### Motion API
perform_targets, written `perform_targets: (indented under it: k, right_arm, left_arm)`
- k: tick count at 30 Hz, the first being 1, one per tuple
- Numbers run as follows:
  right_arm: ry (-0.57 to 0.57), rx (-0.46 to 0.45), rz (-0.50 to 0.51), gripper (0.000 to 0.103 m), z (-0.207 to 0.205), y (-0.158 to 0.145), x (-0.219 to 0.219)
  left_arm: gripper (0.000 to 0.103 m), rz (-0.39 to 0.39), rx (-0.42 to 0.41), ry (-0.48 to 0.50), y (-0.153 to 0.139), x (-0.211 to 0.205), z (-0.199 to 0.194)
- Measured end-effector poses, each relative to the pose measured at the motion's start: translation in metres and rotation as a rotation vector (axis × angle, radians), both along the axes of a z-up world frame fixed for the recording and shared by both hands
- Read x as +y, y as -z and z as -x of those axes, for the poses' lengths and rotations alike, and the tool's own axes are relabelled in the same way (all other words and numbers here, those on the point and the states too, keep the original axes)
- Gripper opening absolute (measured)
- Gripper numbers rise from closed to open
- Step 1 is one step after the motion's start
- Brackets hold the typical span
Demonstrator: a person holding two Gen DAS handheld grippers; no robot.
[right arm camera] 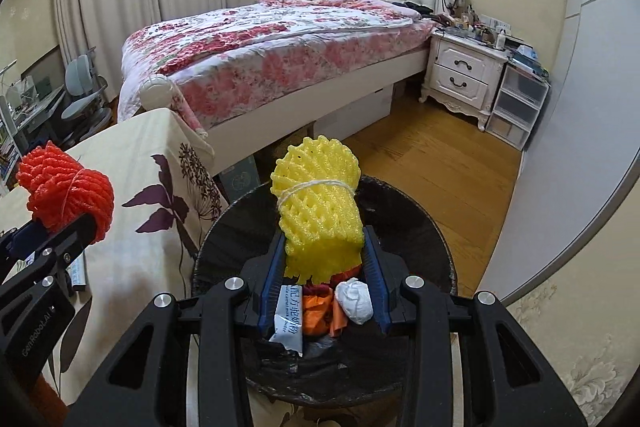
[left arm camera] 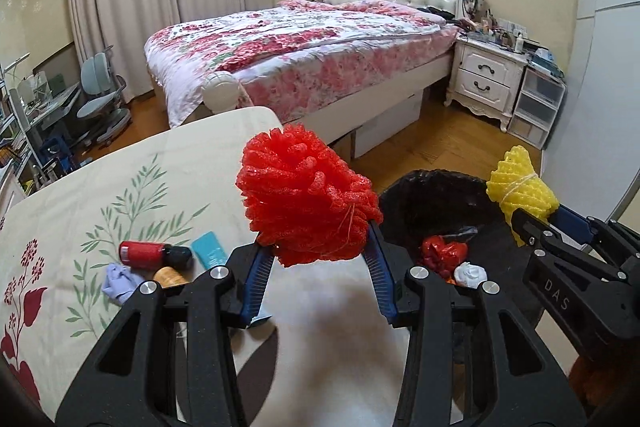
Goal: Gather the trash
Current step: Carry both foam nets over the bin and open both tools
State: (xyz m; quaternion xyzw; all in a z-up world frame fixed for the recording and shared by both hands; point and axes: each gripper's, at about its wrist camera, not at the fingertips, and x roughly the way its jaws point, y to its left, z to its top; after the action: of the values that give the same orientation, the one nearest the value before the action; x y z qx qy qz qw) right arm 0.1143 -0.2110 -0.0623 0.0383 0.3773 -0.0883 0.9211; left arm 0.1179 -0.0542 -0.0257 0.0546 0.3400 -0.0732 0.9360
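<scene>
My left gripper [left arm camera: 320,247] is shut on a red foam net bundle [left arm camera: 304,195] tied with string, held above the table's right edge. It also shows in the right wrist view [right arm camera: 68,195]. My right gripper [right arm camera: 324,243] is shut on a yellow foam net bundle [right arm camera: 320,203] tied with string, held over the black-lined trash bin [right arm camera: 420,227]. The yellow bundle [left arm camera: 520,187] and the bin [left arm camera: 424,195] also show in the left wrist view. The bin holds a white paper wad [right arm camera: 354,301], a white sachet [right arm camera: 286,319] and orange and red scraps [right arm camera: 320,315].
The table [left arm camera: 80,195] has a floral cloth. On it lie a red bottle [left arm camera: 152,253], a teal packet [left arm camera: 210,249], a lilac wad [left arm camera: 120,281] and an orange-capped item [left arm camera: 170,277]. A bed [left arm camera: 296,55], a nightstand [left arm camera: 486,75] and wood floor lie beyond.
</scene>
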Motion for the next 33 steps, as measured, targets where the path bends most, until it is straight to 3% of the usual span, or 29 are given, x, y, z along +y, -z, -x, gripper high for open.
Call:
perform_targets:
  k: [14, 20, 24, 33]
  right_arm:
    - [0.061, 0.007, -0.030, 0.040, -0.012, 0.018, -0.033]
    - [0.073, 0.000, -0.001, 0.053, -0.010, 0.019, -0.034]
    - [0.083, -0.008, 0.014, 0.056, -0.007, 0.016, -0.035]
    - [0.073, -0.015, 0.021, 0.056, -0.004, 0.009, -0.029]
  left_arm:
    - [0.045, -0.061, 0.037, 0.032, 0.026, -0.052, -0.025]
    - [0.063, -0.062, 0.040, 0.024, 0.028, -0.052, -0.026]
    - [0.077, -0.050, 0.037, 0.002, 0.025, -0.047, -0.025]
    - [0.082, -0.032, 0.041, -0.081, 0.016, -0.013, -0.017]
